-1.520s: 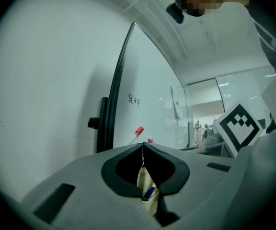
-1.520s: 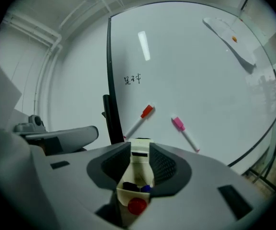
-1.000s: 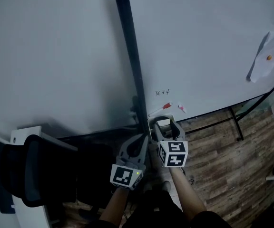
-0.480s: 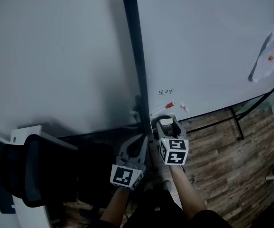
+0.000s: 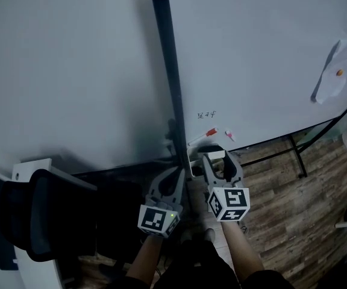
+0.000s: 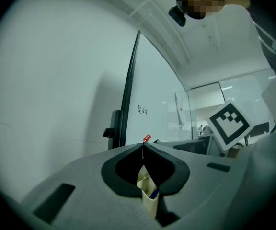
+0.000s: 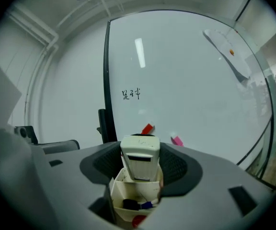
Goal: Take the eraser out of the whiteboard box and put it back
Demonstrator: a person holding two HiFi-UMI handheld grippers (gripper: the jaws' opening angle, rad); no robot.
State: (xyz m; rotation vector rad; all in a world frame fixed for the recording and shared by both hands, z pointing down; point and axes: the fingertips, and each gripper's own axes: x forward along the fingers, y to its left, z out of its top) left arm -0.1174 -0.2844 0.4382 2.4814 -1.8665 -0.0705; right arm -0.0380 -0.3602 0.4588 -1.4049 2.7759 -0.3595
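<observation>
A white eraser (image 7: 139,159) stands upright between the jaws of my right gripper (image 7: 139,150), which is shut on it. Its lower end hangs just over the open white whiteboard box (image 7: 131,202), where dark and red marker ends lie. In the head view the right gripper (image 5: 218,160) holds the eraser (image 5: 217,154) in front of the whiteboard (image 5: 264,59), with the box (image 5: 192,163) to its left. My left gripper (image 5: 178,173) is beside it with its tips touching and nothing between them. In the left gripper view the left gripper (image 6: 143,145) has the box (image 6: 147,195) below it.
A red-capped marker (image 5: 203,135) and a pink piece (image 5: 229,136) stick to the whiteboard under some handwriting (image 5: 206,114). A dark post (image 5: 166,71) divides the board from the wall. A black office chair (image 5: 47,221) stands at the left, the board's stand legs (image 5: 297,155) at the right.
My right gripper has shifted a little to the right and back toward the person, carrying the eraser. The left gripper has barely moved.
</observation>
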